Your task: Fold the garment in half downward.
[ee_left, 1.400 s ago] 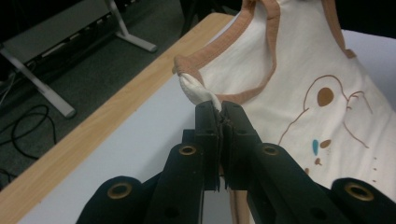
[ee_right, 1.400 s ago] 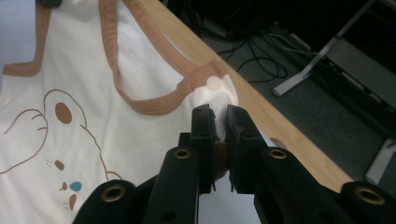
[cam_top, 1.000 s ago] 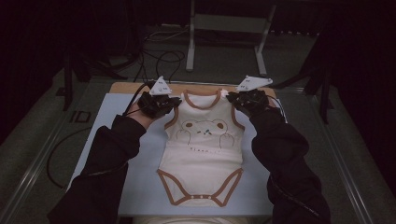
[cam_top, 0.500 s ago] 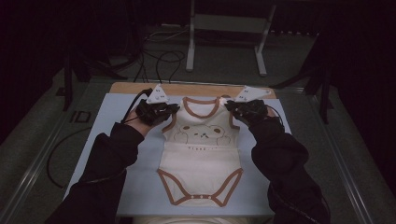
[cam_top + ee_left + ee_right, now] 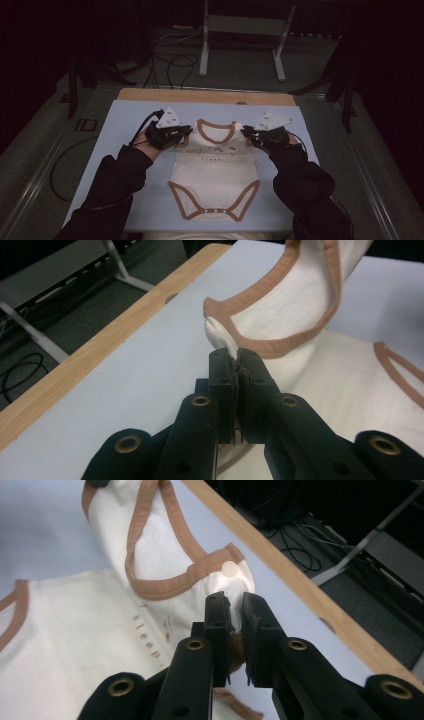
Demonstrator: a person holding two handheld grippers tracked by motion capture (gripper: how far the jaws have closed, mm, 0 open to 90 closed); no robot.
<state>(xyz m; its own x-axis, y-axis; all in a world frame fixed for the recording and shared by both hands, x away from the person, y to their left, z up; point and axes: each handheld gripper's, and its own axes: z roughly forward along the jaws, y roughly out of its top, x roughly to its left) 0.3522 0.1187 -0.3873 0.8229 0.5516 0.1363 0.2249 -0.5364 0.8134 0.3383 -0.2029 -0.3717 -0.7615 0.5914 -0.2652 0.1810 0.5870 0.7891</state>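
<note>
A cream baby bodysuit with brown trim lies on the light blue mat, its leg end toward the person. Its top part is folded over toward the person, covering most of the chest print. My left gripper is shut on the bodysuit's left shoulder; in the left gripper view the jaws pinch the cream cloth beside the brown neckline. My right gripper is shut on the right shoulder; in the right gripper view the jaws clamp the cloth just below a snap button.
The mat covers a wooden table whose bare far edge runs behind the grippers. Beyond it on the floor stand a metal frame and loose cables. A cable loops left of the table.
Both grippers have come toward the person and lower, bringing the shoulders with them. The bodysuit's top now folds over the bear print, which showed fully before.
</note>
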